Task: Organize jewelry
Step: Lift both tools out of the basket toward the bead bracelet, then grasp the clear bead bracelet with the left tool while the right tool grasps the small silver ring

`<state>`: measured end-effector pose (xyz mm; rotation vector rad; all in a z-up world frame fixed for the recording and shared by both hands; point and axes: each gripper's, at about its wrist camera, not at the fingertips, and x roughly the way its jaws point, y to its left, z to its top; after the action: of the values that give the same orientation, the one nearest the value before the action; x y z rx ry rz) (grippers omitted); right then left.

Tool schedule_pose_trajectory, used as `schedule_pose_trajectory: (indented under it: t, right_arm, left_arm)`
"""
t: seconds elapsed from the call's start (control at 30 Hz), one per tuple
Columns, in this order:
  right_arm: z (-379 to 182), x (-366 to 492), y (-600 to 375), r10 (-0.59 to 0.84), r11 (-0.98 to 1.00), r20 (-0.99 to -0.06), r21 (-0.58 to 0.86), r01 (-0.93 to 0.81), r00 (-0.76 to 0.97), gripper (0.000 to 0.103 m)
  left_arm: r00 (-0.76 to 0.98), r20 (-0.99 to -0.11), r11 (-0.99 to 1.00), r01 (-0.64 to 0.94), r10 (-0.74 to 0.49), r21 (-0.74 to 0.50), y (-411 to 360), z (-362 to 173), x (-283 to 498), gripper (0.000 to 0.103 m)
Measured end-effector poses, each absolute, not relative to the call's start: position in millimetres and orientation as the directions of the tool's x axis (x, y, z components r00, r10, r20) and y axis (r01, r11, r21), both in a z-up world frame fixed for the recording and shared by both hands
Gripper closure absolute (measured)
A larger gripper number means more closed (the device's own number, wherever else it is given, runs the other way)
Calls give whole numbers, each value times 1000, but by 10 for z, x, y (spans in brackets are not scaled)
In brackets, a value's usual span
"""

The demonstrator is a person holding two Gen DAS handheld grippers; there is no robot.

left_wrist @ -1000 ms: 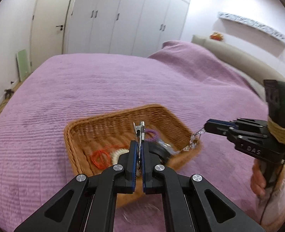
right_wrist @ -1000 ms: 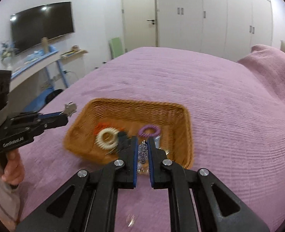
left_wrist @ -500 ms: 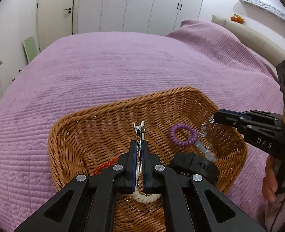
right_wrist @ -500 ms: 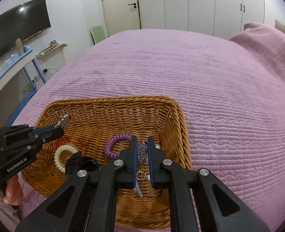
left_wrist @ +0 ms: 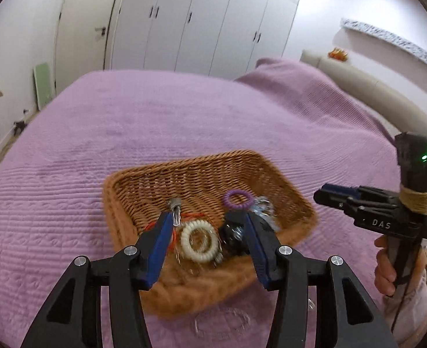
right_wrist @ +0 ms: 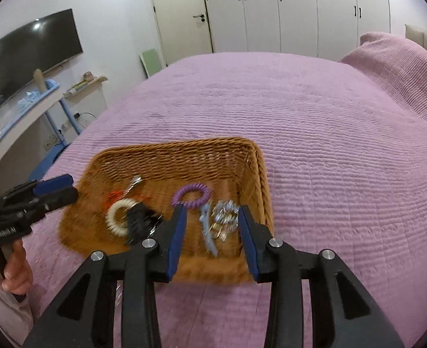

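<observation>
A wicker basket sits on the purple bed. In it lie a purple coil ring, a cream coil ring, an orange cord, a black piece, a silver clip and a silver-and-blue chain bundle. My left gripper is open and empty over the basket's near side. My right gripper is open and empty above the chain bundle.
The purple bedspread spreads around the basket. A thin wire ring lies on the bed near the basket's front edge. White wardrobes stand behind. A TV and a shelf are at the left. The headboard is at the right.
Both grippers have opened. The silver clip has left the left gripper and the chain bundle has left the right gripper; both now lie in the basket. Both grippers have pulled back.
</observation>
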<state>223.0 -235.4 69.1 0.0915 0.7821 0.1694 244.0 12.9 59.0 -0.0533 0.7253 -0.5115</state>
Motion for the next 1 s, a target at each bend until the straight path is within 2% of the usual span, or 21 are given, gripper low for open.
schedule_pose_trajectory:
  t: [0.2, 0.3, 0.6, 1.0]
  right_arm:
    - [766, 1602, -2335, 236, 971, -660, 186, -149, 713, 63]
    - [695, 1336, -2270, 229, 973, -656, 174, -151, 719, 63]
    - [145, 1057, -2101, 219, 976, -722, 145, -165, 657, 63]
    - [-168, 1086, -2155, 231, 972, -752, 158, -172, 618, 63]
  left_arm:
    - [663, -569, 870, 427, -487, -246, 388, 737, 1806, 51]
    - [664, -576, 876, 408, -477, -256, 443, 660, 1595, 51]
    - [598, -645, 875, 400, -476, -274, 369, 210, 1493, 51]
    - [523, -735, 895, 349, -432, -278, 213, -273, 1844, 51]
